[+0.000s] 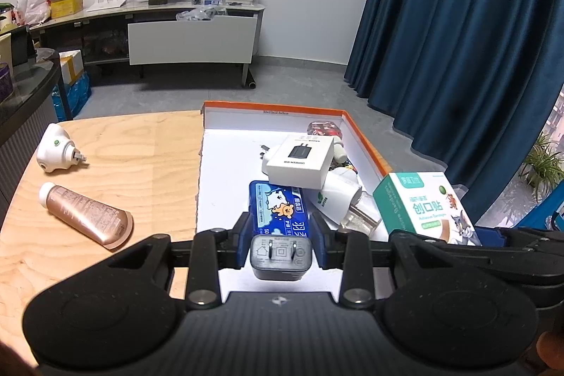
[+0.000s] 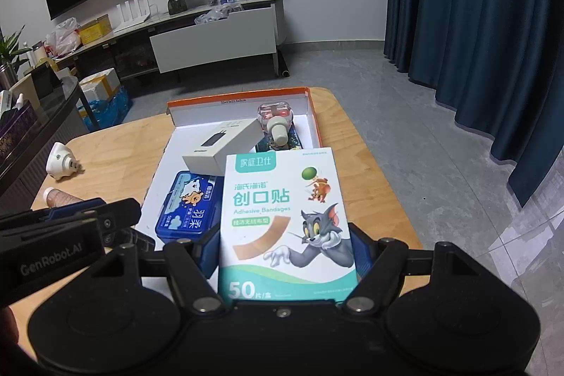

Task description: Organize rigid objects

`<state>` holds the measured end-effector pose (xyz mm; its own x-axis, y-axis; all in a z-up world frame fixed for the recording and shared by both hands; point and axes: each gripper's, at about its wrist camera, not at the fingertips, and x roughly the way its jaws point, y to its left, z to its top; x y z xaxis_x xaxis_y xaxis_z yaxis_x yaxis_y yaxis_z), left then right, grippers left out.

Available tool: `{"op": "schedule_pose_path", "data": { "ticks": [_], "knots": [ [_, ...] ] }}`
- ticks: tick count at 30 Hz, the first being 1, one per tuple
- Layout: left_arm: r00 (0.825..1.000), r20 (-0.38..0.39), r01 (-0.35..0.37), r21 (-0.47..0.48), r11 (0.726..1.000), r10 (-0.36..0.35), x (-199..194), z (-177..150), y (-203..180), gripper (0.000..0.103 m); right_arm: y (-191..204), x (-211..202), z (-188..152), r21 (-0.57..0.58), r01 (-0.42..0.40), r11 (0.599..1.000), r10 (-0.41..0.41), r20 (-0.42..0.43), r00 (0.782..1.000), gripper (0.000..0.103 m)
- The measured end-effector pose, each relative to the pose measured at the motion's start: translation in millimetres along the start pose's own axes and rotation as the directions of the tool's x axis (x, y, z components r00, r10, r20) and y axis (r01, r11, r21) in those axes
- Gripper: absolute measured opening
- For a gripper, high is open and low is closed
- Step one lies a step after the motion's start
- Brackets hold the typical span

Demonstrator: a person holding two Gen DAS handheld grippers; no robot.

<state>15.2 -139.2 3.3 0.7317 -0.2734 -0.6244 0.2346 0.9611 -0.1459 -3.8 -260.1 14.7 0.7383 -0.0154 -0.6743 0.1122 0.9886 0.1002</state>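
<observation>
My left gripper (image 1: 280,235) is shut on a dark grey charger plug (image 1: 280,258), prongs facing the camera, held over the near end of the orange-rimmed white box (image 1: 366,143). My right gripper (image 2: 285,245) is shut on a white and green adhesive bandage box (image 2: 285,210), held above the orange-rimmed box's (image 2: 313,115) right side; the left wrist view shows the bandage box (image 1: 419,210) too. Inside lie a blue tin (image 1: 278,210), a white charger carton (image 1: 299,161) and a white bottle (image 1: 338,196). A white plug-in device (image 1: 56,147) and a copper tube (image 1: 84,215) lie on the wooden table (image 1: 123,147).
A clear bottle with a cream cap (image 2: 276,117) sits at the box's far right corner. A dark counter (image 1: 21,83) stands beyond the table's left edge. A blue curtain (image 1: 458,41) hangs to the right. A TV cabinet (image 1: 190,37) lines the far wall.
</observation>
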Motion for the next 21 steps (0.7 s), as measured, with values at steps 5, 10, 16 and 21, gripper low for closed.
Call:
{"op": "schedule_pose_path", "data": {
  "ticks": [5, 10, 16, 21],
  "knots": [
    [1.000, -0.002, 0.000, -0.001, 1.000, 0.000, -0.2, -0.9, 0.5, 0.036, -0.3, 0.4, -0.8, 0.000, 0.001, 1.000, -0.001, -0.003, 1.000, 0.085],
    [1.000, -0.010, 0.000, 0.005, 1.000, 0.000, 0.0, -3.2, -1.6, 0.036, 0.6, 0.7, -0.7, -0.001, -0.004, 1.000, 0.004, -0.008, 1.000, 0.085],
    [1.000, -0.009, 0.001, 0.012, 1.000, -0.001, -1.0, -2.4, -0.9, 0.036, 2.8, 0.4, 0.9, -0.015, -0.009, 1.000, 0.009, -0.005, 1.000, 0.085],
    [1.000, -0.008, -0.002, 0.011, 1.000, 0.002, -0.9, -2.2, 0.4, 0.036, 1.5, 0.9, -1.5, -0.013, -0.011, 1.000, 0.011, -0.012, 1.000, 0.085]
  ]
}}
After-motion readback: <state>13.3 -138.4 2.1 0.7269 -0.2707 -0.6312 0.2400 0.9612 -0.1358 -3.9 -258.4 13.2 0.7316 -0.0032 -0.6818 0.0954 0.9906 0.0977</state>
